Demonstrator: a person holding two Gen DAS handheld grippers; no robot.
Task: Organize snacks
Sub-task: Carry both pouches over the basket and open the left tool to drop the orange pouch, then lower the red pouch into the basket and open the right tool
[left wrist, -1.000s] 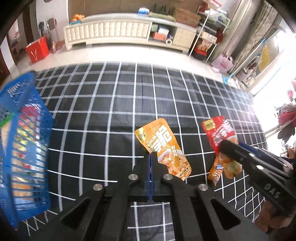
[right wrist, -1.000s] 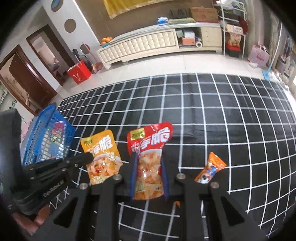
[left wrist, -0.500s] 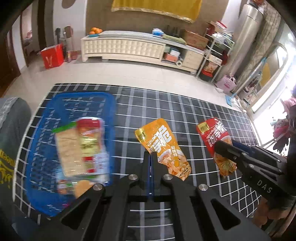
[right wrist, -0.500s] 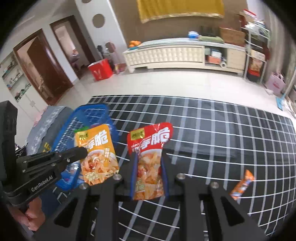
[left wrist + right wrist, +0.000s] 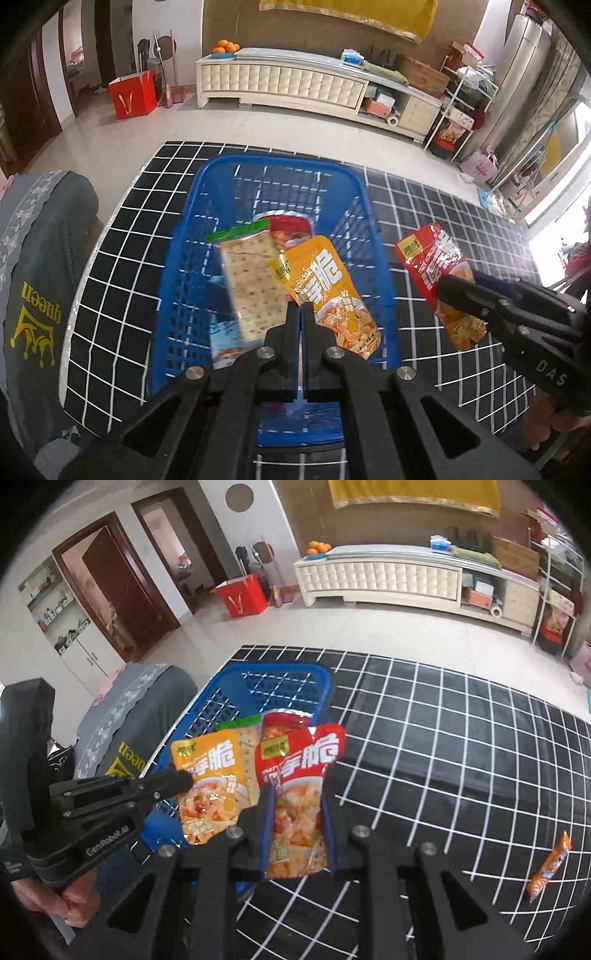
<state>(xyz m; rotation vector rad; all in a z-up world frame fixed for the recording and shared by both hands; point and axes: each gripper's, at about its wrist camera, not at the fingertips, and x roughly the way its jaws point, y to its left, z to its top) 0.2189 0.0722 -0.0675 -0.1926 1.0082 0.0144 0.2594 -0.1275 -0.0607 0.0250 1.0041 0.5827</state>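
Left wrist view: the left claw (image 5: 301,314) is clamped together on the lower edge of the orange snack pouch (image 5: 325,291), which hangs over the blue basket (image 5: 184,236).
Right wrist view: the right claw (image 5: 297,808) grips the red snack pouch (image 5: 299,771) by its lower part, fingers pressed on both side edges; the pouch sits just beside the basket's right rim, above the counter.
Blue basket: stands on the black cloth with a white grid (image 5: 110,236) and holds a cracker pack with a green end (image 5: 247,273), a red packet (image 5: 291,229) behind it, and a pale blue packet low down.
Counter: a small orange snack stick (image 5: 550,867) lies on the grid cloth well apart, toward the right edge.
Person: a hand (image 5: 74,904) holds the left claw's handle.
Beside the basket: a grey cloth printed "queen" (image 5: 37,295).
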